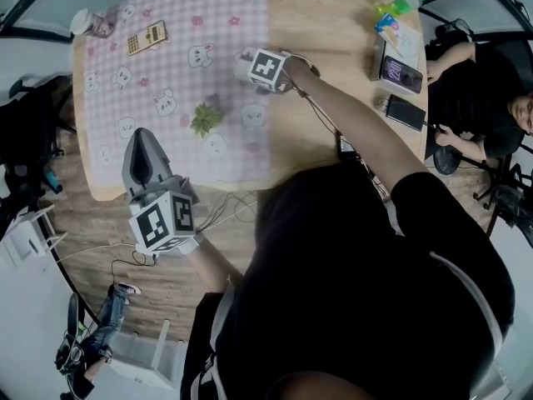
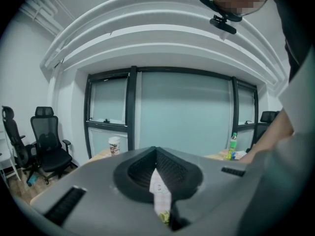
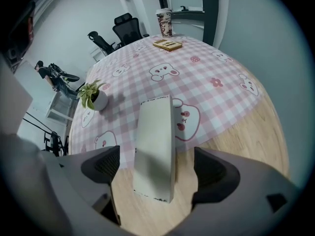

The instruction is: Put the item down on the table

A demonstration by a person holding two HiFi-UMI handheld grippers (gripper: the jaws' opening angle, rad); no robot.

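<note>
Head view first: nearest the person, the left gripper [image 1: 143,140] hangs just off the tabletop's [image 1: 333,23] near edge, jaws together on nothing, well apart from the action. Further in, the right gripper [image 3: 157,170] points steeply down with its jaws spread wide, and the cream-white box [image 3: 155,141] sits dead centre between them, a clear gap at each pad, nothing gripping it. It looks to be resting on the tabletop, near end on bare wood, far end over the edge of the pink checked tablecloth [image 3: 211,82], long axis running straight away from the gripper. So the right hand owns this one, and backing out along that axis should keep both pads clear. Beyond, a small potted plant [image 3: 93,97], then a yellow calculator [image 3: 167,44] and a paper cup [image 3: 165,22] at the far corner.
</note>
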